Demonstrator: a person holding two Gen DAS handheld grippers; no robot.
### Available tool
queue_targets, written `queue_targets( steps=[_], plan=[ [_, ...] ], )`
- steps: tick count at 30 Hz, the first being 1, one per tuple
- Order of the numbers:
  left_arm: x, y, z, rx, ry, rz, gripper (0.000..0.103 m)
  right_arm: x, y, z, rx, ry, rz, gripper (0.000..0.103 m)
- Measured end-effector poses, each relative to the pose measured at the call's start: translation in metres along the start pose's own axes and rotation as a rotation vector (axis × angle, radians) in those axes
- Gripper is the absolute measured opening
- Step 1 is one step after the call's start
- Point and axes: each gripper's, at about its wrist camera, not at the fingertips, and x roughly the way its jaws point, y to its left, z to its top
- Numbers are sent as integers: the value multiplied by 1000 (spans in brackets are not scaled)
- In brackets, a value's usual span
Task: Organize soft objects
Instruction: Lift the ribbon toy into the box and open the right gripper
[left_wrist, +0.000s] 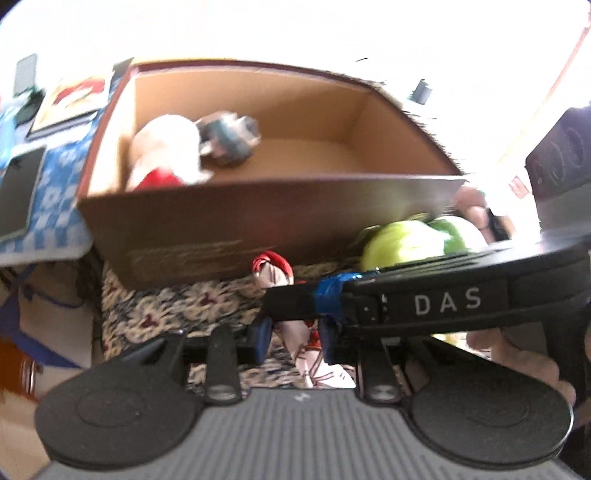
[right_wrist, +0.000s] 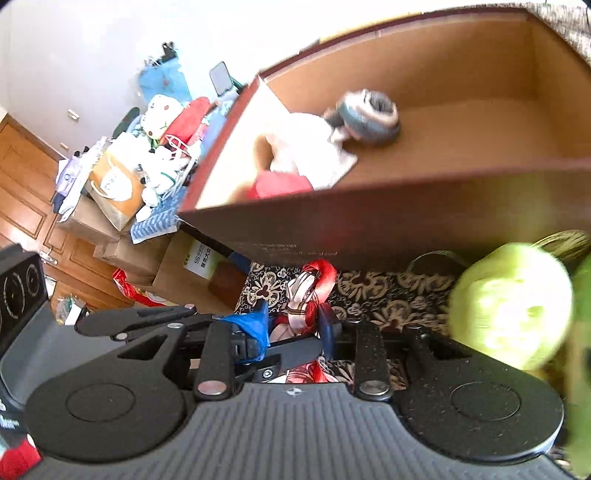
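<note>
A small red and white printed soft doll (left_wrist: 273, 273) (right_wrist: 310, 284) lies on a flower-patterned cover in front of a brown cardboard box (left_wrist: 221, 221) (right_wrist: 406, 214). My left gripper (left_wrist: 295, 339) is shut on the doll's lower part, blue pads on either side. The right gripper (right_wrist: 293, 328) also has its pads pressed on the doll. It crosses the left wrist view from the right, with blue tape on its finger. Inside the box lie a white and red plush (left_wrist: 162, 147) (right_wrist: 306, 155) and a grey plush (left_wrist: 229, 140) (right_wrist: 369, 114).
A light green plush (left_wrist: 402, 240) (right_wrist: 509, 310) sits to the right, close to the box's front wall. A hand (left_wrist: 517, 354) holds the right gripper. Left of the box are piled bags, cartons and toys (right_wrist: 147, 155), with a wooden door behind them.
</note>
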Motion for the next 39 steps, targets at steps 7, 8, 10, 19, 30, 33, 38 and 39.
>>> queue_targets(
  steps=[7, 8, 10, 19, 30, 33, 38, 39],
  plan=[
    [-38, -37, 22, 91, -95, -90, 18, -58, 8, 3, -50, -81, 2, 10],
    [-44, -40, 27, 104, -116, -96, 17, -66, 9, 3, -54, -102, 4, 10],
    [-53, -47, 38, 135, -159, -98, 18, -81, 14, 7, -66, -150, 10, 10],
    [-66, -41, 102, 236, -320, -8, 18, -102, 32, 55, -158, -411, 51, 10],
    [6, 25, 129, 118, -149, 42, 18, -36, 10, 115, -50, -311, 32, 11],
    [27, 38, 124, 65, -85, 39, 18, -13, 3, 117, -17, -253, 8, 11],
    [50, 51, 121, 1, 5, 47, 19, 13, -10, 116, 35, -153, -21, 11],
    [53, 52, 122, -2, 19, 53, 20, 17, -12, 116, 45, -137, -26, 12]
  ],
)
